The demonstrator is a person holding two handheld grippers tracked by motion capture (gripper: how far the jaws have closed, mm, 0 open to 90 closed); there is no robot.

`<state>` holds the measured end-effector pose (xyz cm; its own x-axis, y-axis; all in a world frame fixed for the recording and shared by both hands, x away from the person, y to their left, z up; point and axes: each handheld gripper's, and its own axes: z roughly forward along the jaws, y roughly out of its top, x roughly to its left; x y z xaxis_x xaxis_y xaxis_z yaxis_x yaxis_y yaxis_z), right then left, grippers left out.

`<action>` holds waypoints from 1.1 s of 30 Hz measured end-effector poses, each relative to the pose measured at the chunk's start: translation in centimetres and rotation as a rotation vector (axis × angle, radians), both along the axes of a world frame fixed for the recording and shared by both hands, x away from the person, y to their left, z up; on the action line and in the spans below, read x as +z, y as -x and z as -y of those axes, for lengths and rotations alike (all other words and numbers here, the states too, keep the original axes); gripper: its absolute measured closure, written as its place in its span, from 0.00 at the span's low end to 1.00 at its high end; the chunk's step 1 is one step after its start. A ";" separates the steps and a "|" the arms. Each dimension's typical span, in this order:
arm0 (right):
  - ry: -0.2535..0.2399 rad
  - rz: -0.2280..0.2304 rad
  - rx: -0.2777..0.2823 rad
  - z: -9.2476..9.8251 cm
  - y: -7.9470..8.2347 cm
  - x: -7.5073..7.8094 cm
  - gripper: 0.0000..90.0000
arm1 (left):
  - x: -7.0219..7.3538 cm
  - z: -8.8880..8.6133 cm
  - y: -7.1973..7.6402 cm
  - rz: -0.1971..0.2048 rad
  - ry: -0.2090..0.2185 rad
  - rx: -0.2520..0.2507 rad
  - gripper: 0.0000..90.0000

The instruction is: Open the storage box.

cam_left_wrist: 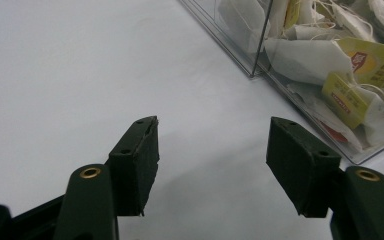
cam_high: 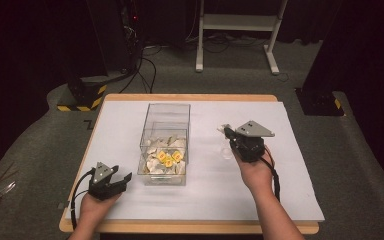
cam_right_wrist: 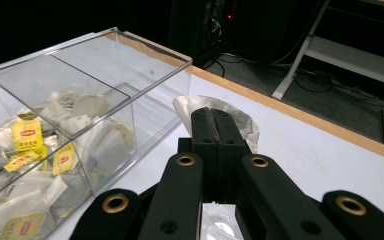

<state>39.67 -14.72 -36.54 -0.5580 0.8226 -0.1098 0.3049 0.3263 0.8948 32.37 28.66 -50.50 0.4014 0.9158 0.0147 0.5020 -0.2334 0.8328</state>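
The right gripper [cam_high: 227, 131] is held above the worktop [cam_high: 120, 125] to the right of the clear box [cam_high: 166, 142], with its tip pointed toward the box's far end. Its jaws are pressed together on a tea bag [cam_right_wrist: 219, 111], whose white paper is seen spreading out behind the closed tips in the right gripper view. The right hand [cam_high: 253, 172] is wrapped around the gripper body from below, and the forearm is stretched in from the near edge.

The left gripper [cam_high: 122, 180] is kept low beside the near left corner of the box, with its jaws standing about half apart and nothing between them. It is carried by the left hand [cam_high: 94, 205], close to the near edge of the worktop.

The box is divided by a clear wall into two parts. The near part is filled with many tea bags [cam_high: 164, 159], white with yellow tags; the far part appears bare.

A small clear thing [cam_high: 226, 150] is seen on the worktop just below the right gripper; what it is cannot be told. Beyond the worktop, a white frame [cam_high: 237, 22] is standing on the floor.
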 end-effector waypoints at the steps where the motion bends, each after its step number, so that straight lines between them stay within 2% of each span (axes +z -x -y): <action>1: 0.001 -0.003 -0.004 0.1 -0.1 0.0 1.00 | 0.0 0.0 0.0 -0.001 -0.001 -0.001 0.42; 18: -0.006 -0.031 -0.053 1.7 -0.9 -0.8 1.00 | 0.0 0.1 0.0 -0.003 -0.009 -0.004 0.42; 33: 0.000 -0.049 -0.056 1.8 -1.2 -1.4 1.00 | 0.0 0.1 0.0 -0.005 -0.010 -0.006 0.42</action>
<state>40.92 -16.51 -37.98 -0.5160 0.8525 -0.0834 0.3663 0.3076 0.8782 32.38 28.56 -50.50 0.4066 0.9133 0.0219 0.5047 -0.2445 0.8280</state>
